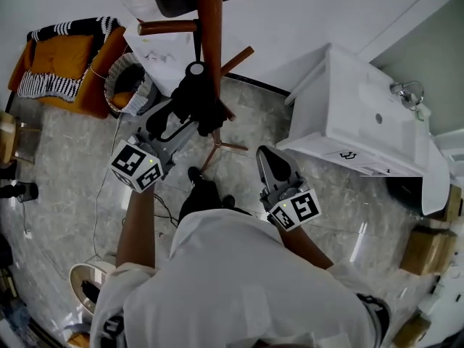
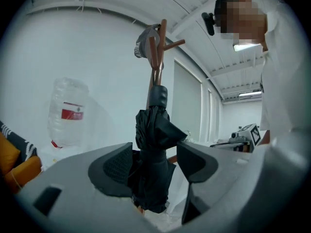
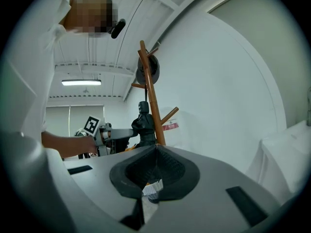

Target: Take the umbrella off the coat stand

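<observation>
Head view: coat stand (image 1: 211,42) top off-frame

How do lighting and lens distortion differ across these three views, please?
Head view: even light, with glare streaks on the floor. Left gripper view: fisheye with dark corners; the umbrella is backlit, nearly silhouetted. Right gripper view: fisheye tilts the coat stand; the ceiling lamp blooms.

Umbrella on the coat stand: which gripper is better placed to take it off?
Left. The left gripper has its open jaws either side of the umbrella hanging on the coat stand; the right gripper is shut and farther back.
</observation>
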